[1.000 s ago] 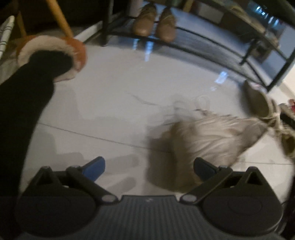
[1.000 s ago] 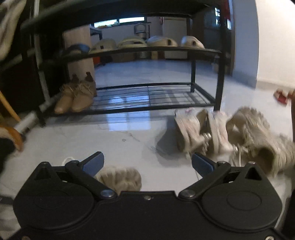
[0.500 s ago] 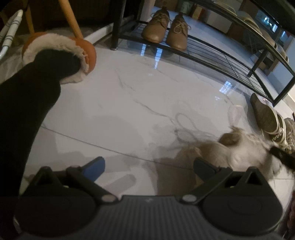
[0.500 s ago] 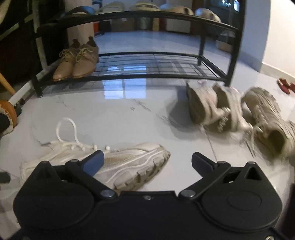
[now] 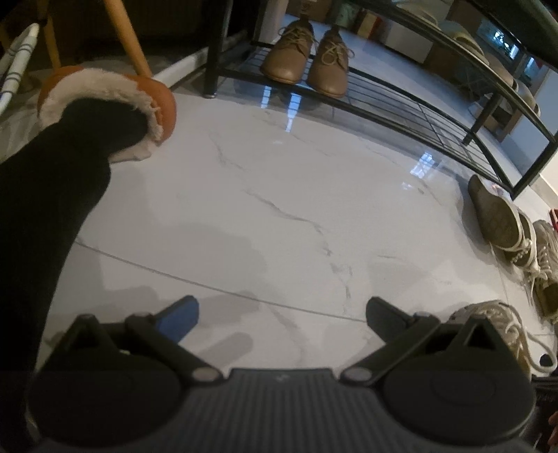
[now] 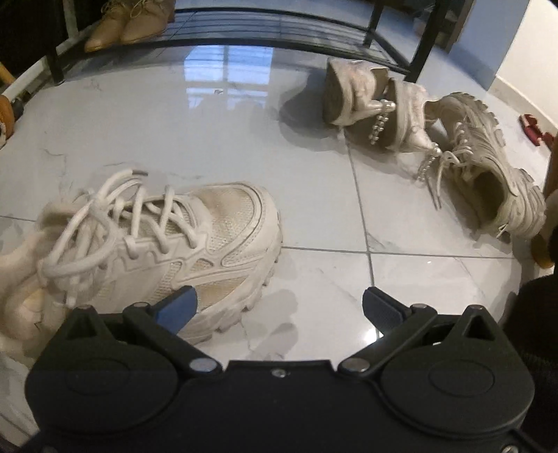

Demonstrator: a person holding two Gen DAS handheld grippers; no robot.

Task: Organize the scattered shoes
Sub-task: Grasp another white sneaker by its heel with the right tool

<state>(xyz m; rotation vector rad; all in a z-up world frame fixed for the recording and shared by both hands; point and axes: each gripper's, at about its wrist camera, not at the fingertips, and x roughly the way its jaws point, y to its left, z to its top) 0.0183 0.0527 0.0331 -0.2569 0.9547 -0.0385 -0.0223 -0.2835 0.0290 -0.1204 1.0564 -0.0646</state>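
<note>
Both tools gape wide and hold nothing. The white sneaker (image 6: 153, 251) lies on the floor (image 6: 244, 146) just before the right tool (image 6: 279, 306), toward its left finger. Best shift left, straddle the midfoot, clear of the laces, then carry it to the rack (image 6: 265, 31). The left tool (image 5: 280, 312) hovers over bare tile.

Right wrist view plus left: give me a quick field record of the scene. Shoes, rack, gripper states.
white sneaker: upright on the floor tile, loose laces, just ahead-left of the right gripper
second sneaker: on its side, far right
pearl-strap shoes: tipped over, touching each other, by the rack leg
tan lace-up pair: side by side on the shoe rack bottom shelf
right gripper: open, fingers empty
left gripper: open, over bare floor
</note>
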